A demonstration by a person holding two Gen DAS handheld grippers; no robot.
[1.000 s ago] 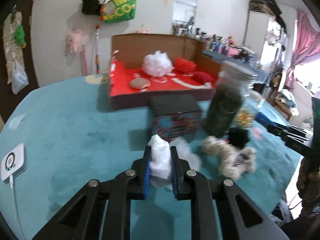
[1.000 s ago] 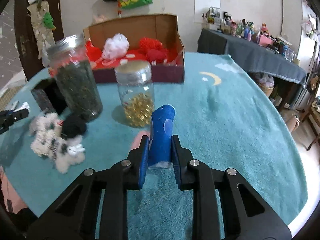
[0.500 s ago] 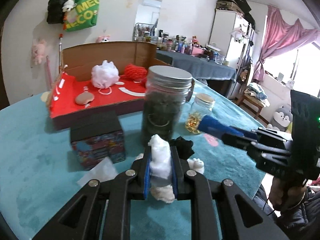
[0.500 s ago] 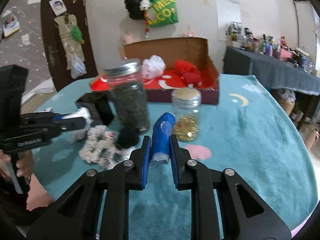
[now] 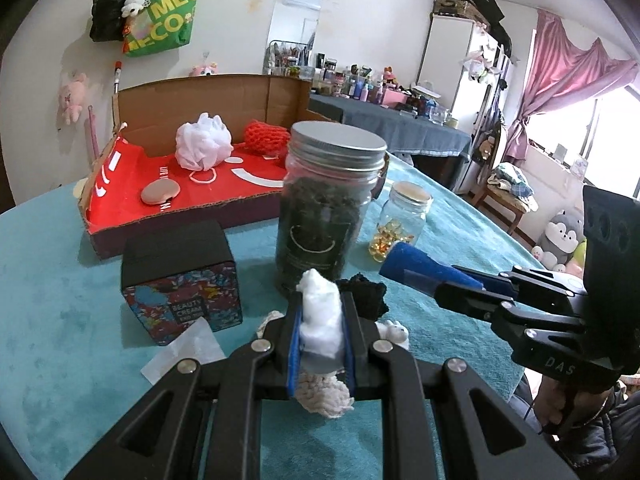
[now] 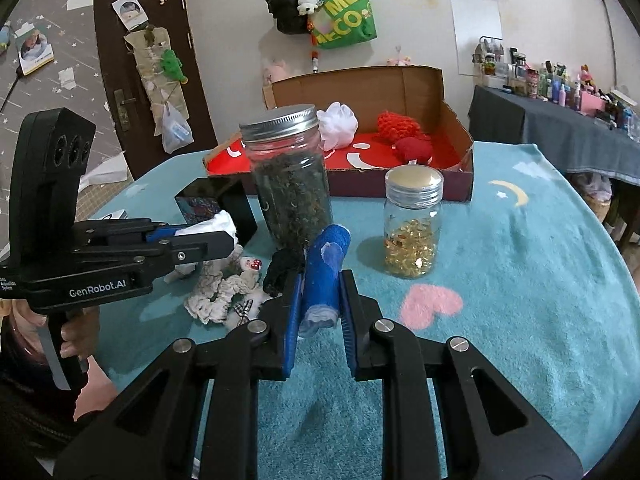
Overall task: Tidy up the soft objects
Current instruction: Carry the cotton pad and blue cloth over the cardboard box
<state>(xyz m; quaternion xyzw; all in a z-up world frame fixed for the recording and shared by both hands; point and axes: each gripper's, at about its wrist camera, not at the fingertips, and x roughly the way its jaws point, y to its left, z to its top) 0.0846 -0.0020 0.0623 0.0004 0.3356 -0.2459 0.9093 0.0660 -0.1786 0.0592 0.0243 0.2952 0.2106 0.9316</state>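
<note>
Jaws stay clamped on white wad (image 5: 320, 316) and blue roll (image 6: 323, 280), now raised nearer the jars.

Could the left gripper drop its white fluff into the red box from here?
Probably not directly: the left gripper, shut on the white fluff, faces the tall dark jar, which stands before the red box.

Home bedroom: pink curtain (image 5: 560, 92), plush toys (image 5: 560, 240), cosmetics shelf (image 6: 560, 80), tote bag (image 6: 344, 12) on wall.
</note>
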